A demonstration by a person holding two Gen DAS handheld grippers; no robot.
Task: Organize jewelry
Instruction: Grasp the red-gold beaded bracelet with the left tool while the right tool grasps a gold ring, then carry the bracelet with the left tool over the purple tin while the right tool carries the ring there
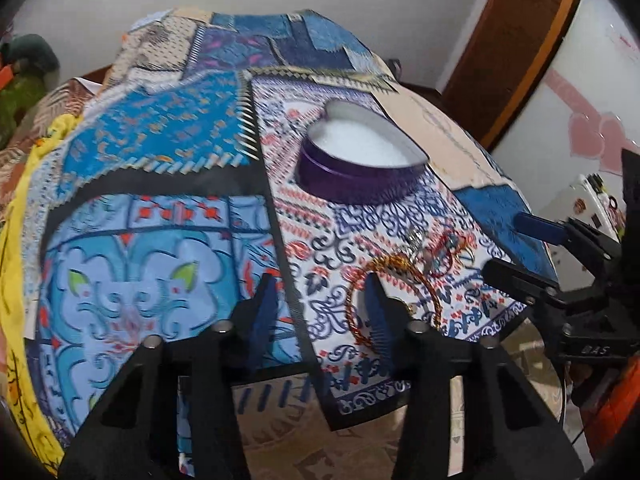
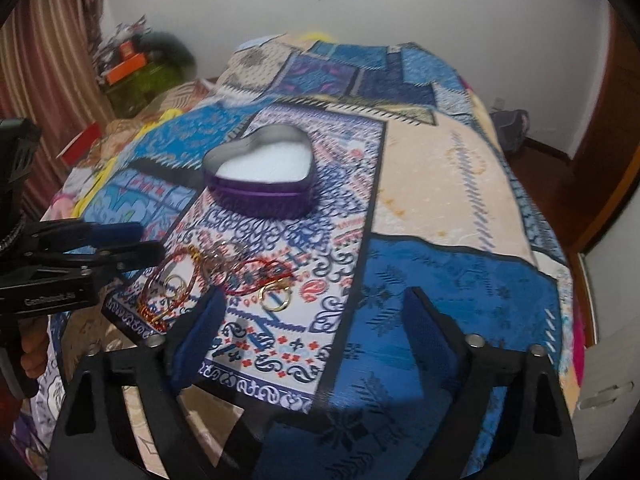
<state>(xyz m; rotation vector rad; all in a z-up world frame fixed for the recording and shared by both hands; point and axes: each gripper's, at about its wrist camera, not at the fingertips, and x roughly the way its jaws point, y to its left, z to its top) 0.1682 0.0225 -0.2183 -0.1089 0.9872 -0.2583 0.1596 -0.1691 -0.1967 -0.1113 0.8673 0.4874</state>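
Note:
A purple heart-shaped tin (image 1: 360, 160) (image 2: 260, 176) with a white lining stands open on the patchwork bedspread (image 1: 160, 160) (image 2: 440, 280). In front of it lies a small heap of jewelry: a twisted gold-and-red bangle (image 1: 394, 296), thin gold bangles (image 2: 168, 284), a red bangle (image 1: 444, 256) (image 2: 256, 276) and a gold ring (image 2: 274, 298). My left gripper (image 1: 320, 304) (image 2: 148, 244) is open with a narrow gap; its right finger stands inside the twisted bangle's loop, and the pads press on nothing. My right gripper (image 2: 316, 312) (image 1: 516, 248) hangs wide open just short of the gold ring.
The jewelry lies near the bed's front edge, with patterned floor below it. A wooden door (image 1: 500, 60) and a white cabinet (image 1: 580, 100) stand to the right. A striped curtain (image 2: 48, 80) and clutter (image 2: 132, 68) are at the far left. A hand (image 2: 32, 356) holds the left gripper.

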